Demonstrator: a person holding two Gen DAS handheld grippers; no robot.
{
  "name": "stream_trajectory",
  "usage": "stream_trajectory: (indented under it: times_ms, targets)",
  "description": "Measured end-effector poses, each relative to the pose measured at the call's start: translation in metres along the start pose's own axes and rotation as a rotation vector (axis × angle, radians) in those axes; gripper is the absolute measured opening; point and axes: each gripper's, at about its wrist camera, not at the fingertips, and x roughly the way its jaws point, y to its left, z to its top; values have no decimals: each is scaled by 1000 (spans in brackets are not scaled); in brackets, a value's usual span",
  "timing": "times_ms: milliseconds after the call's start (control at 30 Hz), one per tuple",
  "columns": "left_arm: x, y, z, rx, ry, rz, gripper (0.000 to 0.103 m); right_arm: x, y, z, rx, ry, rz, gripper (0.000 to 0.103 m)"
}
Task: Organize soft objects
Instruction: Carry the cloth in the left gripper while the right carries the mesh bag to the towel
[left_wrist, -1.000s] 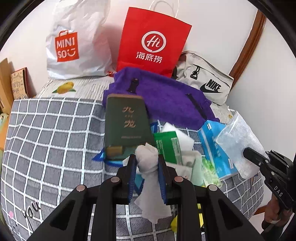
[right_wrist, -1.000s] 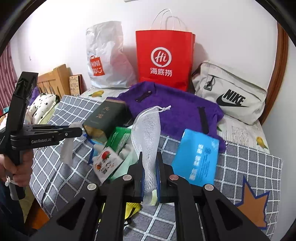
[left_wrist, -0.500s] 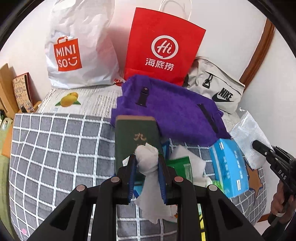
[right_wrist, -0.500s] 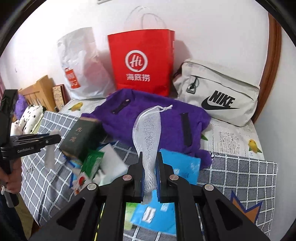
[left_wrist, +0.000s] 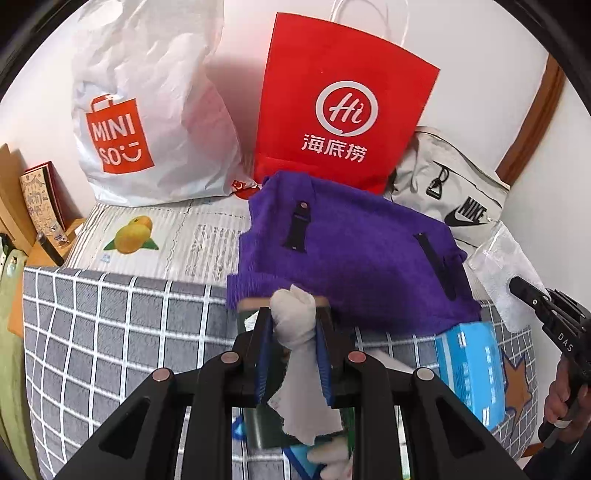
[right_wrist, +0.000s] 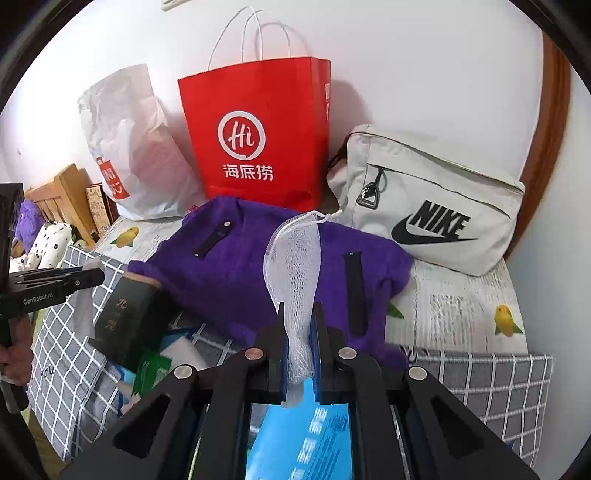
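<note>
My left gripper (left_wrist: 293, 321) is shut on a crumpled white tissue (left_wrist: 299, 354) and holds it above the checked blanket, near the front edge of the purple garment (left_wrist: 354, 251). My right gripper (right_wrist: 299, 317) is shut on a white mesh pouch (right_wrist: 293, 273) with a drawstring, held above the purple garment (right_wrist: 236, 266). The left gripper also shows in the right wrist view (right_wrist: 85, 277) at the left, with the tissue hanging from it. The right gripper with the pouch shows in the left wrist view (left_wrist: 517, 286) at the right.
A red Hi paper bag (left_wrist: 343, 107), a white Miniso bag (left_wrist: 147, 110) and a grey Nike bag (right_wrist: 428, 206) stand along the wall. A dark green box (right_wrist: 122, 317), blue packet (left_wrist: 469, 373) and green packet (right_wrist: 151, 373) lie on the checked blanket (left_wrist: 110, 332).
Both grippers have moved forward toward the wall with their loads: the bags and purple garment loom larger, and the green box and packets have slid down under the grippers.
</note>
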Motion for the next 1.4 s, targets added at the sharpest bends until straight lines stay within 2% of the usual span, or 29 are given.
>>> stream_trajectory:
  times_ms: [267, 733, 1067, 1400]
  targets:
    - [25, 2, 27, -9, 7, 25, 22, 37, -10, 17, -1, 32, 2, 10]
    - [72, -8, 66, 55, 59, 75, 22, 101, -28, 28, 8, 117, -24, 10]
    - [96, -16, 76, 90, 87, 72, 22, 130, -30, 27, 3, 185, -30, 10]
    - [117, -13, 78, 80, 135, 69, 22, 149, -32, 20, 10, 253, -28, 10]
